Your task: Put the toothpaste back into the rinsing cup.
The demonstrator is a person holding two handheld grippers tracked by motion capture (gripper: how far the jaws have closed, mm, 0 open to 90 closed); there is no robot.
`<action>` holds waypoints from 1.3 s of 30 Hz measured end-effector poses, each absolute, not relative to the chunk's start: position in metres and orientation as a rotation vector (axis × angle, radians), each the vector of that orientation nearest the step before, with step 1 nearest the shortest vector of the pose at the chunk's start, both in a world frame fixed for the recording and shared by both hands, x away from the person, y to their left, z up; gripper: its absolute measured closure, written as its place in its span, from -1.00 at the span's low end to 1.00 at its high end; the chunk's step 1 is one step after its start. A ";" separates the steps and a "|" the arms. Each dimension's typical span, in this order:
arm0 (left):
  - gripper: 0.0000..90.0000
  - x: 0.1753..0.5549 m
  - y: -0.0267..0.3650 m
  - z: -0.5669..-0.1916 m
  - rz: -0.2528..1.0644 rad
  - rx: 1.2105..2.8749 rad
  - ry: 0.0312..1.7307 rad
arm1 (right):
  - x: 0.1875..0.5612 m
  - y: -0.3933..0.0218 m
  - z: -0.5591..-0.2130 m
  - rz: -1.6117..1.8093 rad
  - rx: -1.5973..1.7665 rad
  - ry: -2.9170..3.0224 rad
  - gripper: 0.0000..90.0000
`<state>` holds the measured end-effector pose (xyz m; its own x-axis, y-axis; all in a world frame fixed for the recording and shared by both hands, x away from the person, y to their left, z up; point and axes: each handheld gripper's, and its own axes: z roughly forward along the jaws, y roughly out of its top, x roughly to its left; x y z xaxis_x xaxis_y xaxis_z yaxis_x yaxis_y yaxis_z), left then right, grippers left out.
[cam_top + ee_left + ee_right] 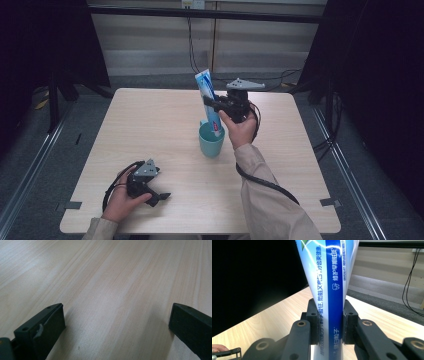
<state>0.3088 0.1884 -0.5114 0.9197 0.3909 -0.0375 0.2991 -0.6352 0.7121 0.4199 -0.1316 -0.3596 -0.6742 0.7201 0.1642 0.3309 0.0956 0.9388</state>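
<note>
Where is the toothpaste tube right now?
In the high view the toothpaste tube stands upright at the table's middle, its lower end in the teal cup, clamped by the right gripper.

Soft overhead light is brightening the table (150, 125); dark corners are framing it; near jaws are blurring slightly.

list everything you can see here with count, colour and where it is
toothpaste tube: 1, blue and white, upright, lower end in the cup, clamped by the right gripper
cup: 1, teal, near the table's middle
table: 1, light wood, centre of the high view
cables: a few, black, hanging behind the table
right gripper: 1, black, shut on the tube above the cup
left gripper: 1, black, jaws apart, low at the table's near left
hands and sleeves: 2, beige sleeves, coming in from the near edge
</note>
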 end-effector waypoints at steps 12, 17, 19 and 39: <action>-1.00 0.309 0.188 -0.511 0.155 2.301 0.488 | 0.420 -0.127 -0.367 1.601 1.023 2.045 0.63; -1.00 0.309 0.188 -0.511 0.154 2.302 0.488 | 0.419 -0.125 -0.373 1.590 1.022 2.051 0.63; -1.00 0.309 0.188 -0.511 0.154 2.302 0.488 | 0.419 -0.124 -0.375 1.588 1.024 2.058 0.63; -1.00 0.309 0.188 -0.511 0.151 2.304 0.489 | 0.416 -0.128 -0.389 1.586 1.028 2.067 0.62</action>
<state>0.3086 0.1884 -0.5112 0.9195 0.3911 -0.0396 0.3011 -0.6361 0.7104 0.4156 -0.1282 -0.3894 -0.6810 0.7152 0.1572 0.3369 0.1155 0.9344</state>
